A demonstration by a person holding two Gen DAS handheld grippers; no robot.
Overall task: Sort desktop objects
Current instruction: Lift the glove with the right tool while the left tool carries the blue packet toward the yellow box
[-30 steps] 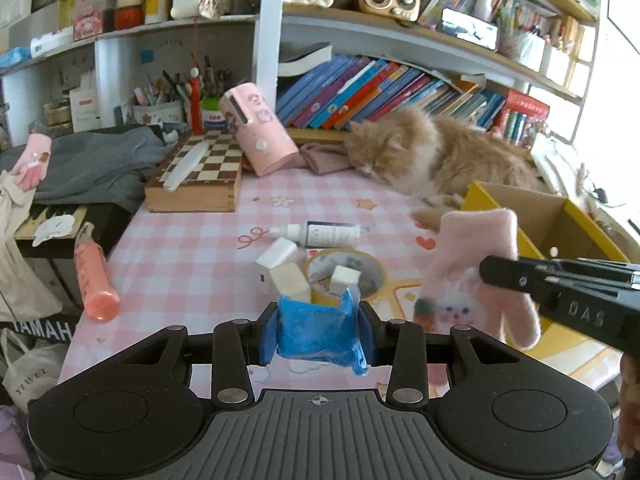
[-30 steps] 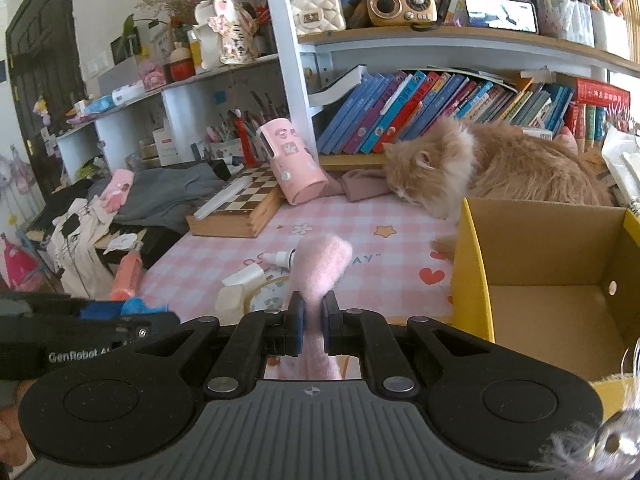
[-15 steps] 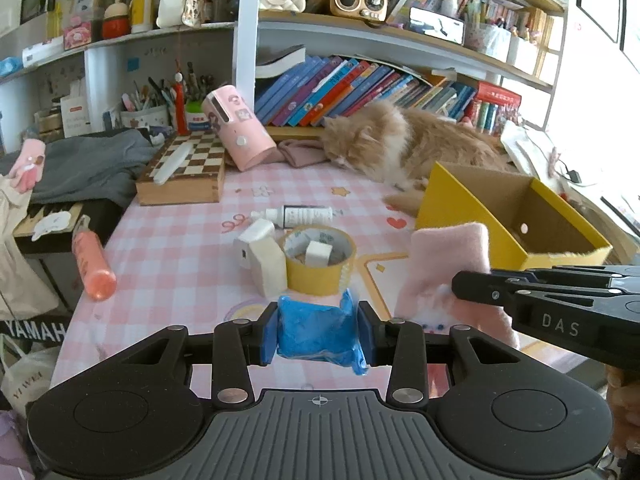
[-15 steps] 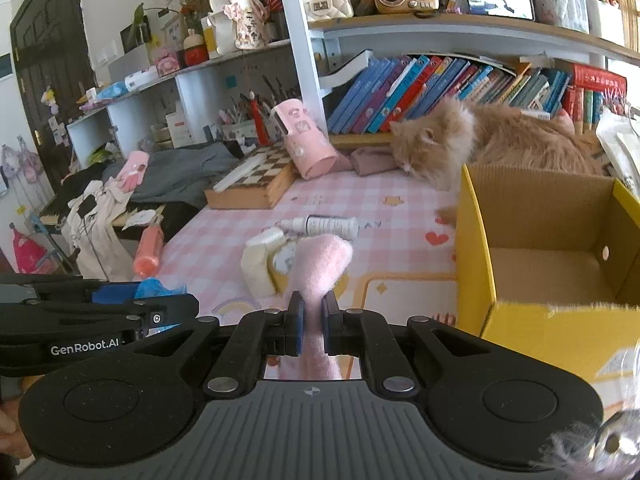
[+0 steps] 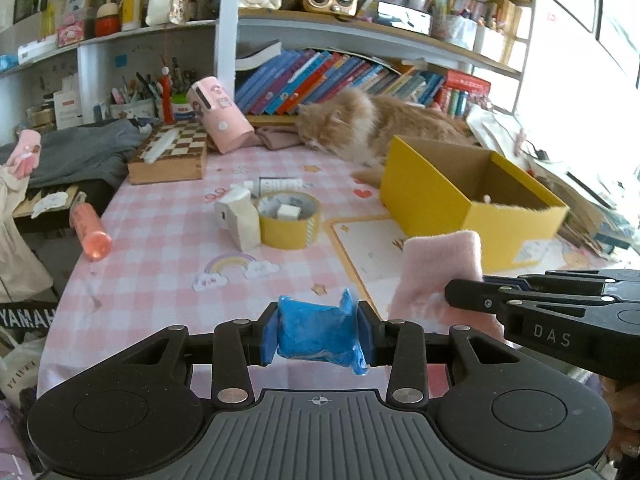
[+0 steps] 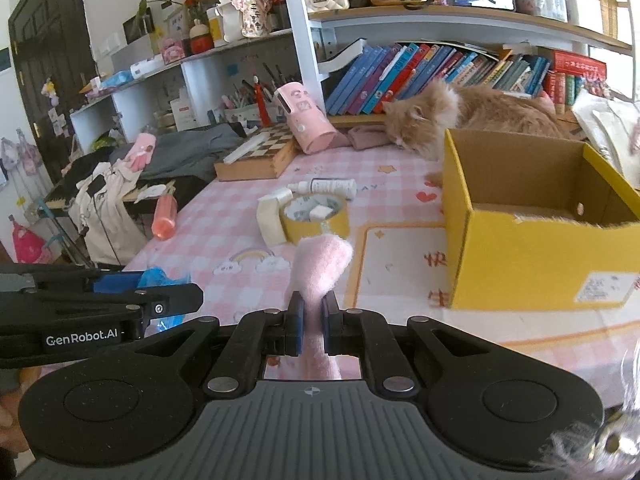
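at the far left an orange tube (image 5: 89, 227) lay near the counter (image 5: 160, 264) edge, close to the drop. behind it a wooden chessboard box (image 5: 170, 158) sat with a pink cylinder (image 5: 220, 120) tipped against its right end. toward the middle, a white block (image 5: 238, 222) stood touching a yellow tape roll (image 5: 289, 220), and a small white bottle (image 5: 276, 185) lay just behind them.

your left claw (image 5: 319, 334) was pinching a crumpled blue packet (image 5: 318, 332) between its pads, held above the near part of the pink checked cloth. in the right wrist view that same claw (image 6: 160, 304) showed at the left with the blue packet (image 6: 154, 278) poking out.

your right claw (image 6: 313, 322) was pressed on a pink mitten (image 6: 320, 266), which stuck up beyond the pads; from the left wrist view the mitten (image 5: 440, 276) hung beside the blue packet, in front of the box.

to the right, the open yellow cardboard box (image 6: 532, 252) stood on the counter, and an orange cat (image 6: 460, 120) lay behind it by the row of books (image 6: 420, 76).
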